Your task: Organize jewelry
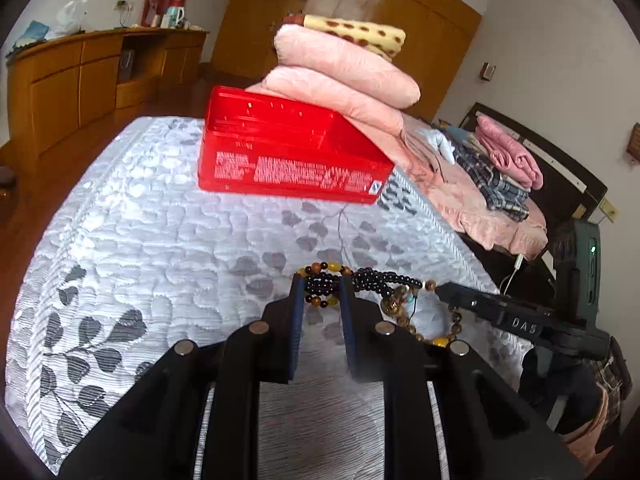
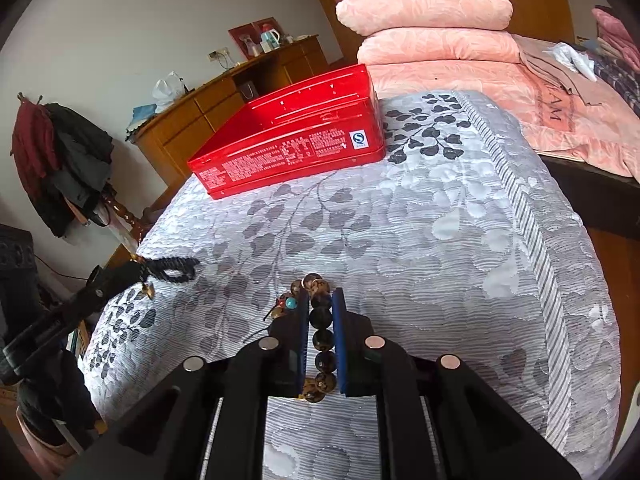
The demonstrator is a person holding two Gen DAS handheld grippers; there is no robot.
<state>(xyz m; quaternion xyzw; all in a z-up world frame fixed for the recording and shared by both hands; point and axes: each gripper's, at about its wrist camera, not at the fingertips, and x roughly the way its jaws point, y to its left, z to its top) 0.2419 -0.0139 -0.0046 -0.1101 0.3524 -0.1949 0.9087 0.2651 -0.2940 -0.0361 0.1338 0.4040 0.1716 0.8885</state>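
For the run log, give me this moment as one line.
left gripper: shut on black bead strand | right gripper: shut on brown bead bracelet | red tin: open

I see a black-bead strand (image 1: 360,280) with amber and brown beads lifted above the quilted bedspread (image 1: 160,240). A bracelet of large dark-brown beads (image 2: 322,340) is also raised. An open red tin box (image 2: 296,136) lies at the bedspread's far edge.

A grey leaf-patterned quilt (image 2: 440,220) covers the bed. At eleven o'clock a wooden sideboard (image 1: 80,80) lines the white wall (image 2: 100,32); at one o'clock, a wooden wardrobe (image 1: 360,12); folded pink blankets (image 1: 344,72) sit between.
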